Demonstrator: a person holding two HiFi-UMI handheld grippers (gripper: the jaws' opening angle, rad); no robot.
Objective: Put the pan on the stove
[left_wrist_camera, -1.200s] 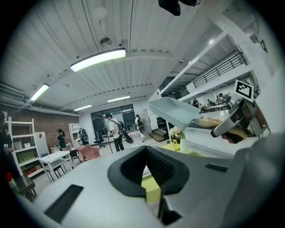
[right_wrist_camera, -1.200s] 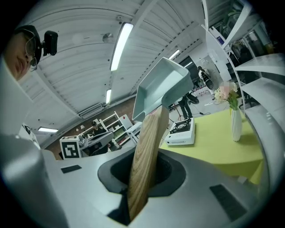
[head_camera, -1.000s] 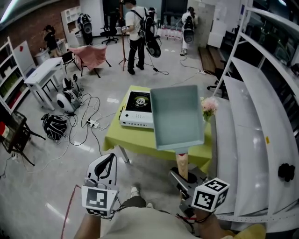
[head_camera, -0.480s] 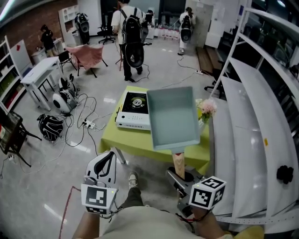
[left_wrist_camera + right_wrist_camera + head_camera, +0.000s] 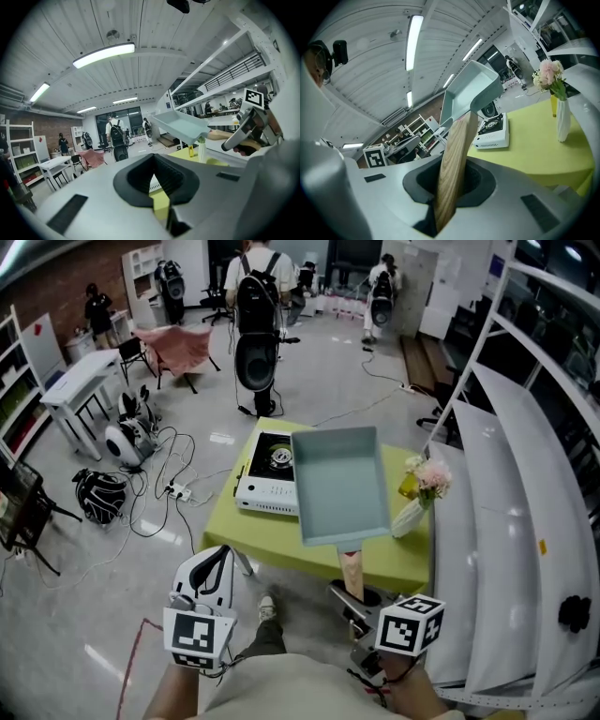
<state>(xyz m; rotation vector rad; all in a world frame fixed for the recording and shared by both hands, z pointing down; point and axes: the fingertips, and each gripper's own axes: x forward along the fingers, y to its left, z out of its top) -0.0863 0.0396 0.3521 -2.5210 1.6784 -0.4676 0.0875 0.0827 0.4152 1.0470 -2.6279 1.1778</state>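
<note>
A pale grey-blue square pan [image 5: 339, 486] with a wooden handle [image 5: 352, 570] hangs in the air above the yellow-green table [image 5: 281, 542]. In the head view its left edge overlaps the right side of the white portable stove [image 5: 267, 474]. My right gripper [image 5: 356, 596] is shut on the handle's end, and in the right gripper view the handle [image 5: 454, 159] runs up from the right gripper [image 5: 449, 201] to the pan [image 5: 468, 91], with the stove [image 5: 493, 131] beyond. My left gripper [image 5: 223, 555] is held low at the left, shut and empty, and its own view looks out from the left gripper [image 5: 157, 190] towards the pan [image 5: 180, 125].
A white vase of pink flowers [image 5: 420, 495] and a small yellow bottle [image 5: 408, 486] stand on the table's right side. White curved shelves [image 5: 506, 521] run along the right. Cables [image 5: 164, 486] and gear lie on the floor at left. People with backpacks [image 5: 255, 306] stand behind the table.
The pan, still held by its handle, has drifted slightly left towards the stove. The table sits nearer in view, and a person with a backpack has walked closer to its far side.
</note>
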